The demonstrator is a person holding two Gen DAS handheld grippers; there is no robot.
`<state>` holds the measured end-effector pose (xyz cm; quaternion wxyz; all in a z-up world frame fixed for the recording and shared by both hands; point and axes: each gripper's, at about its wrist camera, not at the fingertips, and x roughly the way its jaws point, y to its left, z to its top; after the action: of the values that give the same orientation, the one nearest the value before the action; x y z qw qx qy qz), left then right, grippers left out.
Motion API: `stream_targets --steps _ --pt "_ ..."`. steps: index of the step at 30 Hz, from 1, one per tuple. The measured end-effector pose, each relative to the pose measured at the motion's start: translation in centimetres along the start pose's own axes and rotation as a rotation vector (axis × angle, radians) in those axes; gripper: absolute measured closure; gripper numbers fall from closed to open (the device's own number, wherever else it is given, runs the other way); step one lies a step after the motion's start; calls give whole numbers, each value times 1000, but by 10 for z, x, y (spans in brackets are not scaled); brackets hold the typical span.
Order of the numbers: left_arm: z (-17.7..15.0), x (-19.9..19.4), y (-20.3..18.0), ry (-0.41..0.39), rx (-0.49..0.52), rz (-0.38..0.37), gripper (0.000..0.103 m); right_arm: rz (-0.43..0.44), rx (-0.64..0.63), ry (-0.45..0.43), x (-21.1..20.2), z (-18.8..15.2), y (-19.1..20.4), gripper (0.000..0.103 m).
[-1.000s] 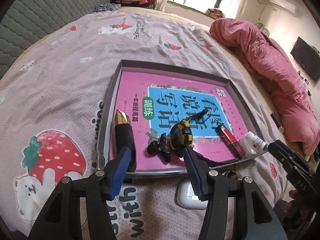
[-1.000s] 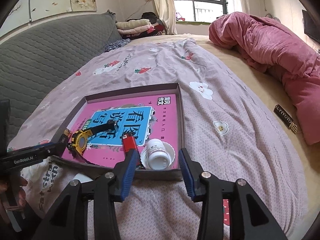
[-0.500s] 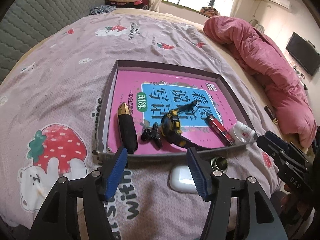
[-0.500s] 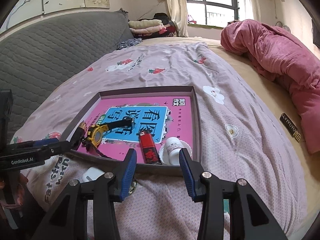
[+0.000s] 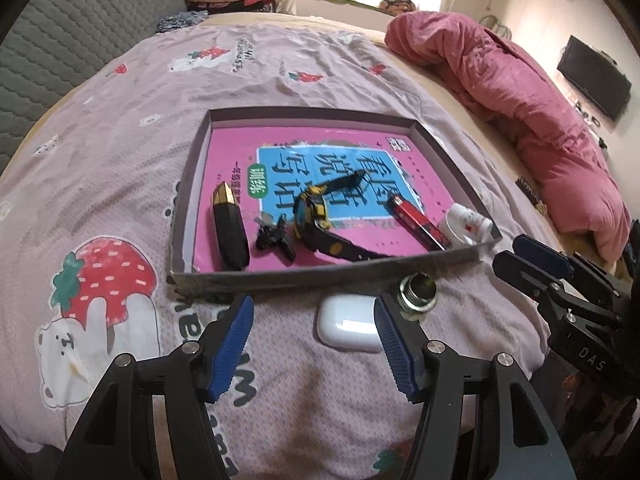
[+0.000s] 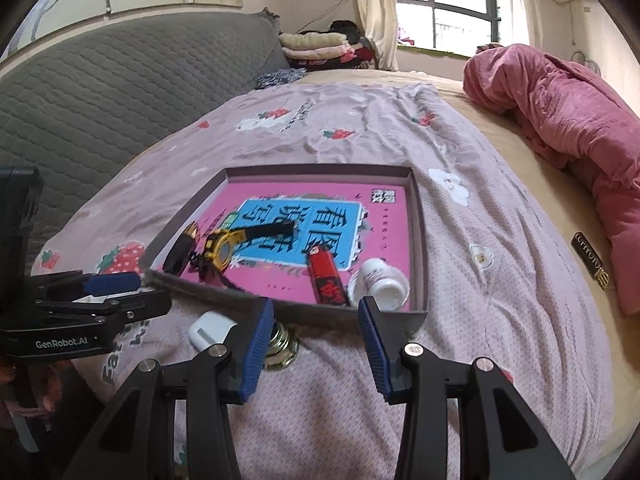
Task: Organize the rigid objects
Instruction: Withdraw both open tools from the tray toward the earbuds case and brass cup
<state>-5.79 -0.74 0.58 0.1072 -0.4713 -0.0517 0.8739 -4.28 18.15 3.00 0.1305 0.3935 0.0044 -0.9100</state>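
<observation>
Both grippers hover over the bed [image 5: 120,128] with their fingers spread apart and nothing between them — the left gripper [image 5: 314,344] just short of the white earbud case [image 5: 346,326], the right gripper [image 6: 316,346] beside the brass fitting [image 6: 282,346]. Both of these lie on the sheet just outside the tray's [image 5: 320,274] near wall. Inside the tray, on a pink book [image 5: 316,140], sit a black-and-gold case [image 5: 230,228], a black clip [image 5: 276,238], a yellow watch [image 5: 316,216], a red lighter [image 5: 418,222] and a white bottle [image 5: 464,224].
</observation>
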Motion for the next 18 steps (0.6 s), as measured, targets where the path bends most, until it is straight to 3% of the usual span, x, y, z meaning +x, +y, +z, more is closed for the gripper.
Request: stream_targets --steps 18 --pt "-22 29 -21 98 50 -19 38 -2 -57 83 14 -22 8 59"
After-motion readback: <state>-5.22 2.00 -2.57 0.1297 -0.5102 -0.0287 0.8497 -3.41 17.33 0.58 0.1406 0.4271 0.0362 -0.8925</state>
